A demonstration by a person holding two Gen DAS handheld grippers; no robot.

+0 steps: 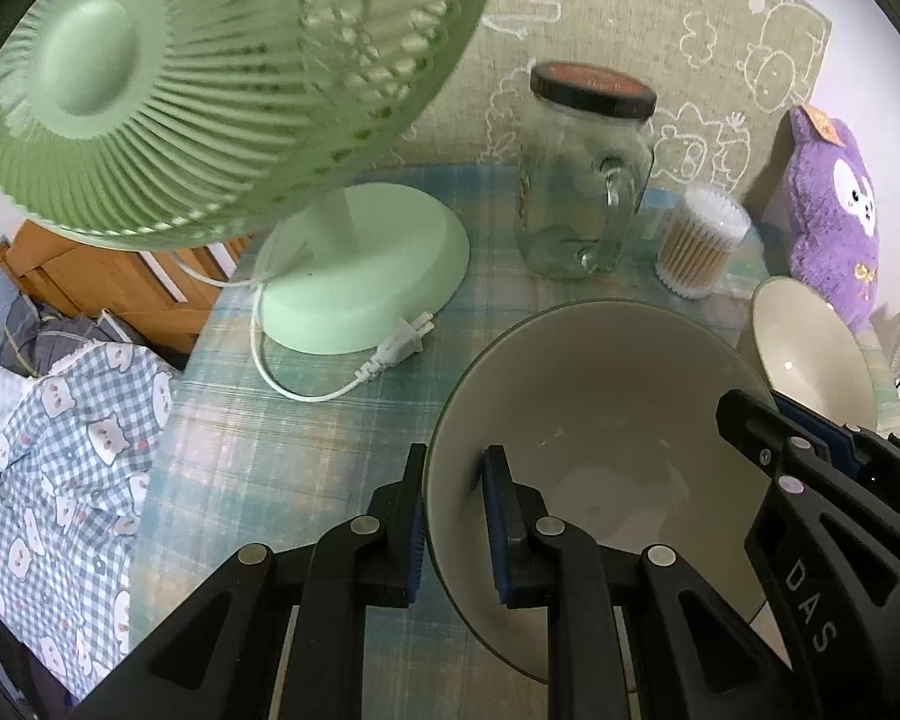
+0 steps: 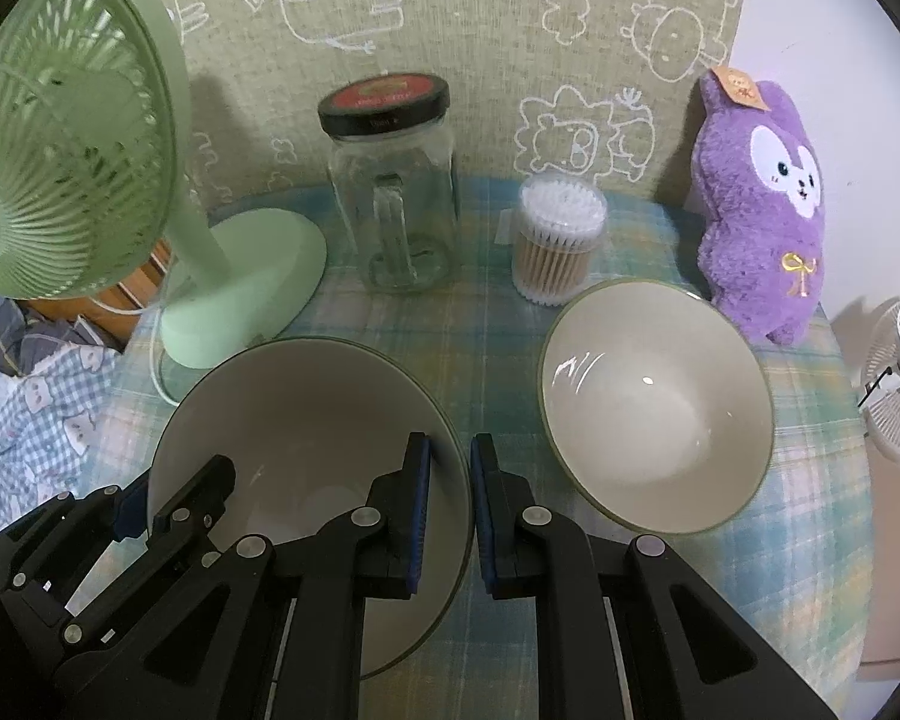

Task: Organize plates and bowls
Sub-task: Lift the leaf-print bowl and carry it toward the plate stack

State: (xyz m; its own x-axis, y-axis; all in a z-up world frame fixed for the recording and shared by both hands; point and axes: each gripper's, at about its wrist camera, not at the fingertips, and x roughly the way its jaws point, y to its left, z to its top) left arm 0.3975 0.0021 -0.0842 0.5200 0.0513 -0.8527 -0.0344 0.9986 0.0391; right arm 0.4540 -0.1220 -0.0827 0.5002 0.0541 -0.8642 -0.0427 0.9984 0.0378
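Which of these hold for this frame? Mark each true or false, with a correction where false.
1. Both claws straddle the rim of the same bowl. True: the left claw and the right claw each have one finger inside the near bowl and one outside.
2. The two bowls are stacked. False: the second bowl sits apart, to the right.
3. The glass jar has no lid. False: a dark lid is on it.
4. The fan's plug lies loose on the table. True.
5. The purple plush toy lies inside a bowl. False: it stands behind the second bowl.
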